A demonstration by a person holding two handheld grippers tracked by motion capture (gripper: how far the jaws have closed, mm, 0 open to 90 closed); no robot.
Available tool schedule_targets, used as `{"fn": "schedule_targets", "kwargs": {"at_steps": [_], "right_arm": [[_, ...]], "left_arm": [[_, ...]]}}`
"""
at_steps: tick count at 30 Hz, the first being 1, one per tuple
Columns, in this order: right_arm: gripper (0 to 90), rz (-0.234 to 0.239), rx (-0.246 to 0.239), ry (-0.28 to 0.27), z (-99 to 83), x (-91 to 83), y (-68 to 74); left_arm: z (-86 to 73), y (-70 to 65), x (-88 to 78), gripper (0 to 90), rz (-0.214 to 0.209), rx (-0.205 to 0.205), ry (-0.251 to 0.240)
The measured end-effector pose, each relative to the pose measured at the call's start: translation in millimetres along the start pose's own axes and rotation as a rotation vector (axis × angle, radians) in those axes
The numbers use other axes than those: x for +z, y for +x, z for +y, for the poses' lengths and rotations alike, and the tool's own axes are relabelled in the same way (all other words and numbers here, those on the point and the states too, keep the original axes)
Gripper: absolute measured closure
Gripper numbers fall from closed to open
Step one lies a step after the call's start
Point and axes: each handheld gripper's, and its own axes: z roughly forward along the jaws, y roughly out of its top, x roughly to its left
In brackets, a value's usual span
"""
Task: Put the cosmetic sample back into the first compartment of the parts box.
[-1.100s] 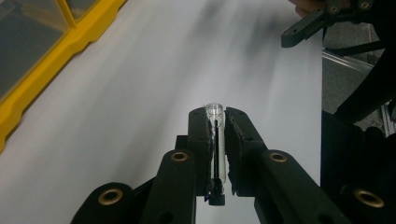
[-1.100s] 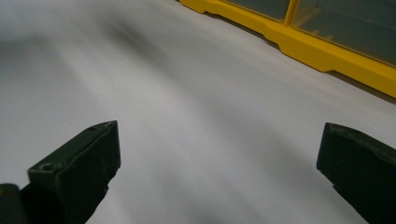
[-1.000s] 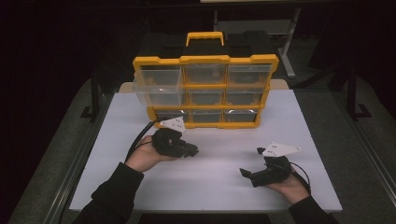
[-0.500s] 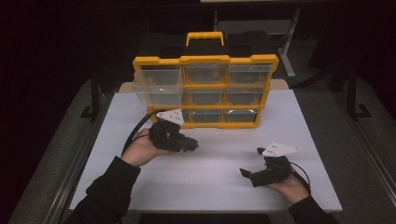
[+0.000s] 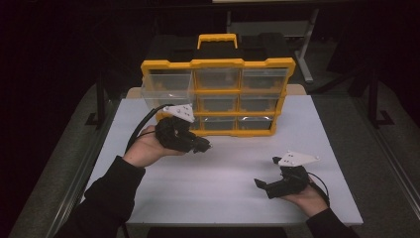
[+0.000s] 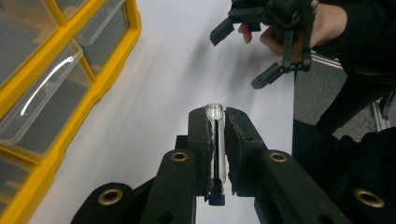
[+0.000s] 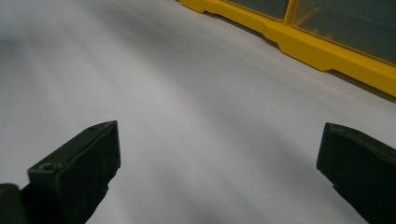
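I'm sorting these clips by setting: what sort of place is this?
Probably a workshop or lab bench: a yellow drawer organizer on a white table, metal stands behind, and a small clear vial clamped in the left gripper.

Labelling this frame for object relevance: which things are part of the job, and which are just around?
In the job:
- left tool, shut on the small clear tube
- yellow drawer organizer, top-left drawer pulled out
- right tool, open, low over the white table

Just around:
- grey frame behind the table
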Motion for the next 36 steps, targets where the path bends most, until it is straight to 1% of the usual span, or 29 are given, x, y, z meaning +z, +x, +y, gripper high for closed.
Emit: {"fn": "schedule_targets", "kwargs": {"at_steps": [2,4,10,18,36], "right_arm": [[0.0,0.000,0.001,0.000,0.0,0.0,0.0],[0.0,0.000,0.001,-0.001,0.0,-0.1,0.0],[0.0,0.000,0.001,-0.001,0.0,-0.2,0.0],[0.0,0.001,0.001,-0.001,0.0,0.0,0.1],[0.0,0.001,0.000,-0.001,0.0,-0.1,0.0]], "left_arm": [[2.7,-0.3,-2.1,80.5,-0.005,0.002,-0.003],[6.7,-0.5,-4.9,80.5,-0.005,0.012,-0.001],[11.5,-0.2,-8.7,80.5,-0.018,0.015,-0.007],[20.4,0.0,-18.6,80.6,-0.023,0.018,-0.021],[44.4,1.8,-45.5,80.6,-0.008,0.041,-0.033]]}}
